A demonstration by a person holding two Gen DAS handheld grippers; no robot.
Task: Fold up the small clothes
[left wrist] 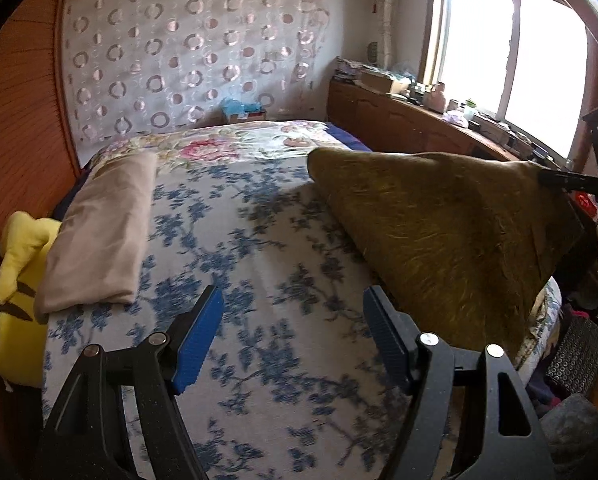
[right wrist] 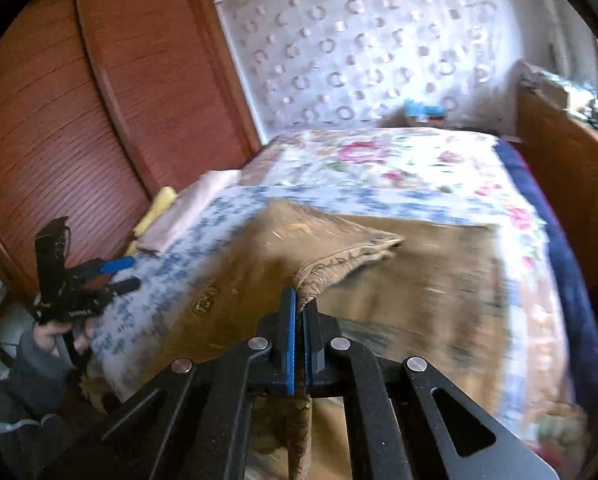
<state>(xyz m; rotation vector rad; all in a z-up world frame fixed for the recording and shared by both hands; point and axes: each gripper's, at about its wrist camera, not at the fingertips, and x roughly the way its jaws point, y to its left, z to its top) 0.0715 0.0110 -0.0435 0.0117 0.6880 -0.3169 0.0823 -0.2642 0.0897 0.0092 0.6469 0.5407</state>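
Note:
An olive-brown patterned cloth lies spread on the bed. My right gripper is shut on one edge of it and holds that edge raised, so the cloth rises like a tent toward the right gripper at the right of the left wrist view. My left gripper is open over the blue-flowered bedspread, with nothing between its blue pads, just left of the raised cloth. In the right wrist view the left gripper shows at the far left, held by a hand in a grey sleeve.
A folded beige cloth lies along the bed's left side beside a yellow plush toy. A wooden wardrobe stands left of the bed. A cluttered wooden cabinet runs under the window at the right.

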